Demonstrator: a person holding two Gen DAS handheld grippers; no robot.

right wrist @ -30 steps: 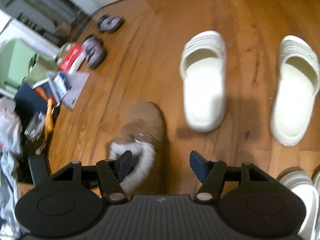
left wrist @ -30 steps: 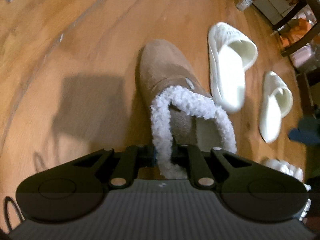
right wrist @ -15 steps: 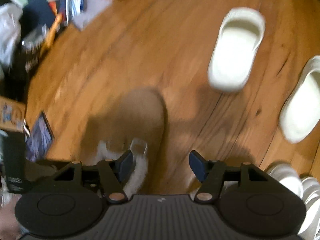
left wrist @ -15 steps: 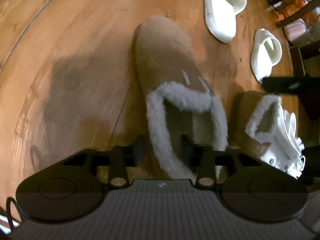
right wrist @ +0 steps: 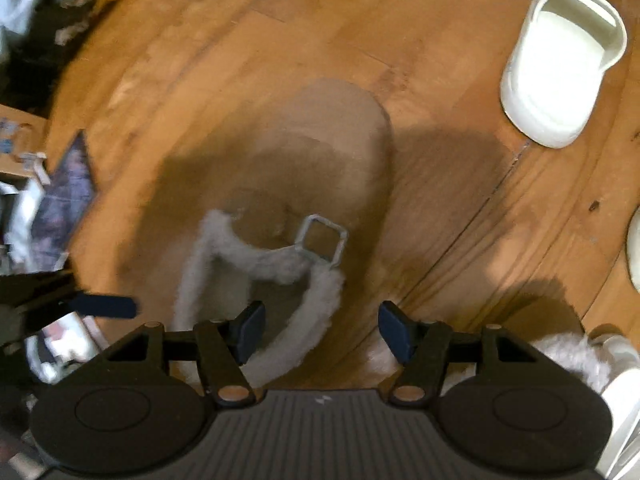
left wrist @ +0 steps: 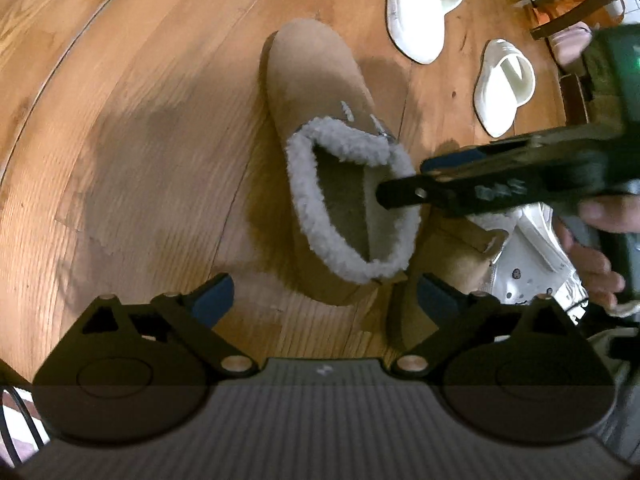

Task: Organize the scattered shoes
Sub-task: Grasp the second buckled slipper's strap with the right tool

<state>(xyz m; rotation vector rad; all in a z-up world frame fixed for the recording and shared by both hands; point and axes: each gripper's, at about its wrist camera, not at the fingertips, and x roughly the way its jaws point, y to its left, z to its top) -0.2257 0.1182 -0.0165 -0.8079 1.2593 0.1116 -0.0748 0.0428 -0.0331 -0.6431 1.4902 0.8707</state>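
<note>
Our left gripper (left wrist: 324, 294) tilted steeply down, jaws opening, nothing between them, just short of the tan slipper (left wrist: 332, 168). Its grey fleece collar (left wrist: 308, 200) gaped upward. Our right gripper (right wrist: 322, 330) pointed straight down over the slipper, jaws apart, straddling the collar.

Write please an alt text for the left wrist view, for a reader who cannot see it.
A tan fleece-lined slipper lies on the wooden floor just beyond the left gripper, whose jaws are opening clear of it. The right gripper reaches over its opening; two white slides lie farther off.
</note>
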